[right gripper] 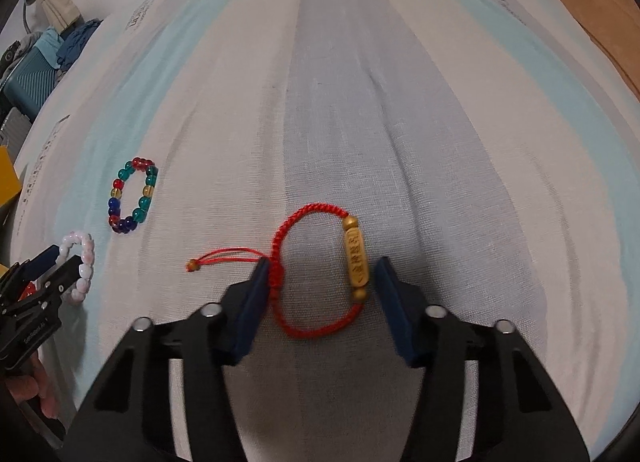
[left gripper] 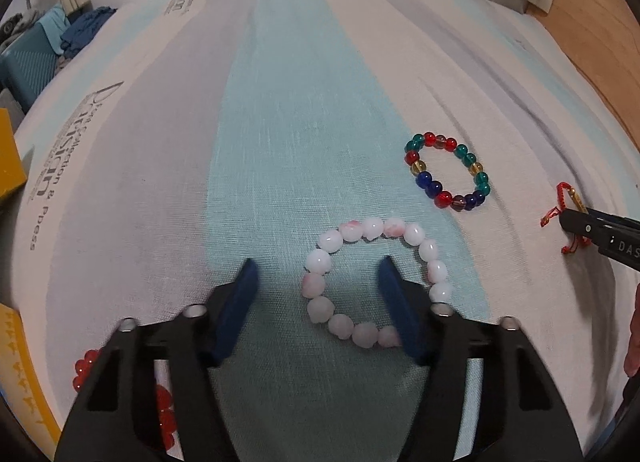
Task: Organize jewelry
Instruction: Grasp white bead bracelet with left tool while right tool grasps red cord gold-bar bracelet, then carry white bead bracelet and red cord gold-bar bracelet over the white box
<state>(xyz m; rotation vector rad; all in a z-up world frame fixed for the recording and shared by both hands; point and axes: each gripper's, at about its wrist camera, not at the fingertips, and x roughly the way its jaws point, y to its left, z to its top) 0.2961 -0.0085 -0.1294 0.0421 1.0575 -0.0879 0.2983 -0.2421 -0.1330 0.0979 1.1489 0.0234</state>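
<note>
A: Where is the jewelry seen?

B: A pink-and-white bead bracelet (left gripper: 374,282) is laid on the striped cloth (left gripper: 280,102); the left claw (left gripper: 316,282) is set partly open over it, its right pad inside the ring, nothing gripped.

A: And the red cord bracelet (right gripper: 316,266)?

B: It is straddled by the right claw (right gripper: 320,282), partly open, left pad touching the knot, the gold charm (right gripper: 356,262) just clear. A multicoloured bead bracelet (left gripper: 448,174) is left apart.
</note>
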